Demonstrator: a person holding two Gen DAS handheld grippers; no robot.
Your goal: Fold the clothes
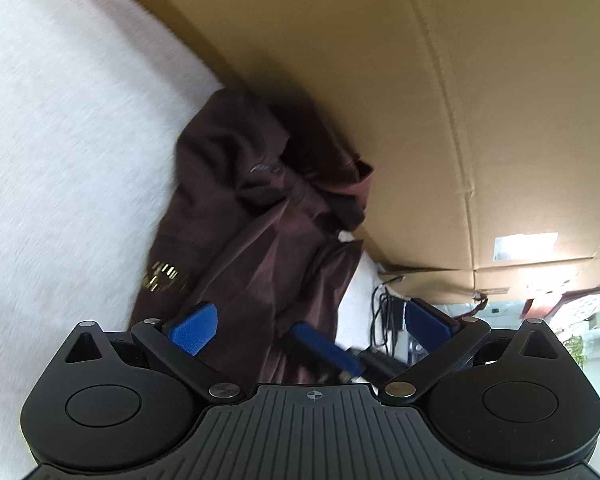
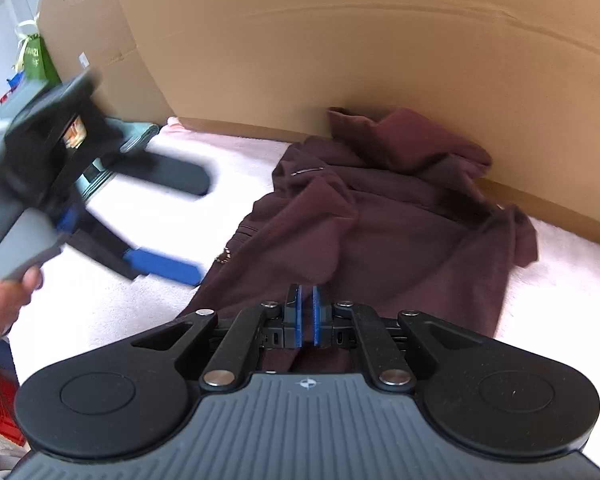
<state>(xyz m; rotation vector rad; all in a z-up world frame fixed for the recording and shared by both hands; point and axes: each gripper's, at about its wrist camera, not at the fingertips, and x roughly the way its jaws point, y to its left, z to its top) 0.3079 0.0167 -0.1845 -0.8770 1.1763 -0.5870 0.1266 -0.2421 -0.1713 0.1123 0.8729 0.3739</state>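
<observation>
The maroon garment (image 2: 384,216) lies rumpled at frame centre, against the cardboard wall (image 2: 340,48). Its near edge is pinched in the nearly closed right gripper (image 2: 307,312) — the left gripper (image 1: 312,322) is spread, empty. The fabric should be drawn taut before folding.

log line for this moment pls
maroon garment crumpled against cardboard box | left gripper open, empty | right gripper nearly shut at its edge, grip unclear

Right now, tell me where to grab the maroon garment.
Grip the garment at its free flat edge, coming in from the open white surface. The far side bunches against the cardboard, leaving no room there.
</observation>
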